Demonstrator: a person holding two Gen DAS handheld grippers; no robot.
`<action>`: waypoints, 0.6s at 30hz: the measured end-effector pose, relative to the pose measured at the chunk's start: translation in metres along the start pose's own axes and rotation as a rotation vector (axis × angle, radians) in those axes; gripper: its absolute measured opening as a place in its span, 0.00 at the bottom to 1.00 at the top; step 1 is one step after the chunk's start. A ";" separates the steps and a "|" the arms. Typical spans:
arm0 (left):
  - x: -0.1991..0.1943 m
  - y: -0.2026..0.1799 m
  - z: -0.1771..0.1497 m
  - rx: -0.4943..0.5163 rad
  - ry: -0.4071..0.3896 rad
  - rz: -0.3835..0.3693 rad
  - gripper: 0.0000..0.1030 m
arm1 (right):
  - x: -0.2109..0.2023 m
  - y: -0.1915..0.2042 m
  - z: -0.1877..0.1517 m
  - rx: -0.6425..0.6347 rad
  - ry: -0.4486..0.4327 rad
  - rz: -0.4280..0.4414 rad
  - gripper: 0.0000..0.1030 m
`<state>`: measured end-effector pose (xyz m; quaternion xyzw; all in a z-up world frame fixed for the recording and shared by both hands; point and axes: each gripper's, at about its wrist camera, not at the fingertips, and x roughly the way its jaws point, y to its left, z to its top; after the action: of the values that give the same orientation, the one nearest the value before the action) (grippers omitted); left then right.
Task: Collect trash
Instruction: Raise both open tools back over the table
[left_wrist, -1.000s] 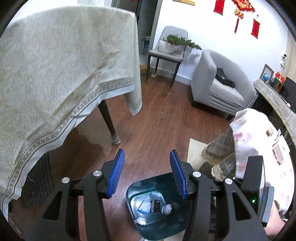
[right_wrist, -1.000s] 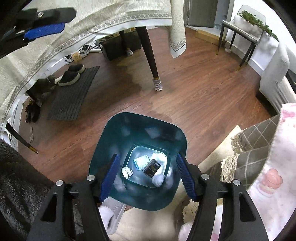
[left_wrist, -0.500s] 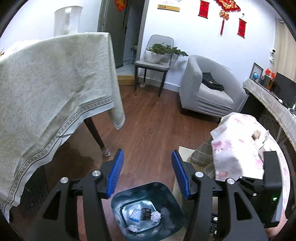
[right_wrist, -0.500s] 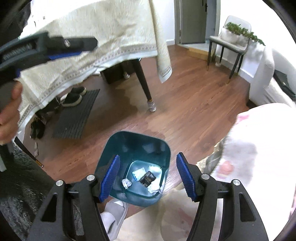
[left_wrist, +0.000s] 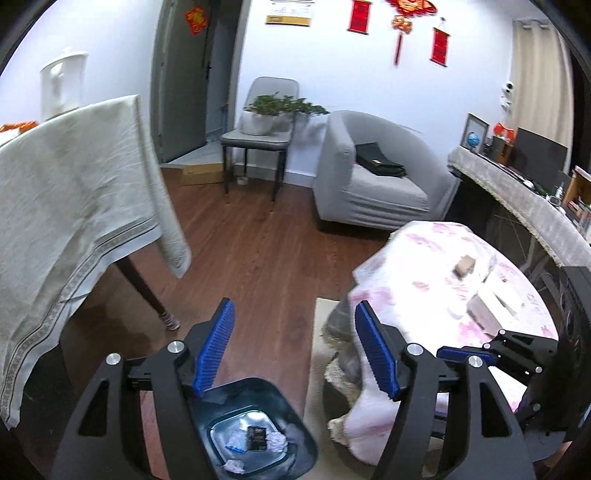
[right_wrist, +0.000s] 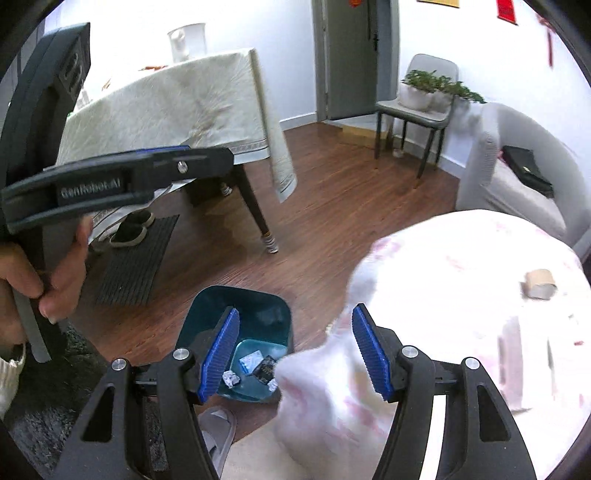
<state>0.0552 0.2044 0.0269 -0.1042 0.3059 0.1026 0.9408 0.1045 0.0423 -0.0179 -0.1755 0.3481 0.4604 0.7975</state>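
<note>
Both tongs stand released, blue pads spread wide with nothing between them: the left gripper (left_wrist: 293, 349) and the right gripper (right_wrist: 295, 350) alike. Just below the left tong's left pad sits the teal bin (left_wrist: 291, 413), already holding crumpled wrappers (left_wrist: 277, 441) and a small dark packet (left_wrist: 257, 437); in the right view the same bin (right_wrist: 258, 306) lies under the left pad. Beyond the right pads of both tongs spreads the low table under its pink floral cloth (right_wrist: 461, 295), and on it, ahead and to the right of the right tong, rests a cardboard roll (right_wrist: 540, 283), with what looks like a flat box (left_wrist: 495, 302) beside it in the left view. The roll is likely light, hollow and easily crushed, so a gentle pinch across its middle should serve; its smooth curved wall may slip if taken near an end.
</note>
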 end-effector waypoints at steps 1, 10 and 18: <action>0.002 -0.009 0.001 0.010 -0.001 -0.010 0.69 | -0.005 -0.004 -0.001 0.005 -0.006 -0.008 0.63; 0.015 -0.068 0.007 0.059 0.002 -0.092 0.73 | -0.043 -0.046 -0.022 0.062 -0.036 -0.076 0.63; 0.028 -0.122 0.006 0.117 0.009 -0.192 0.80 | -0.072 -0.092 -0.044 0.139 -0.046 -0.146 0.63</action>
<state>0.1116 0.0929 0.0313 -0.0784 0.3043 -0.0064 0.9493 0.1418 -0.0759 -0.0010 -0.1339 0.3473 0.3797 0.8469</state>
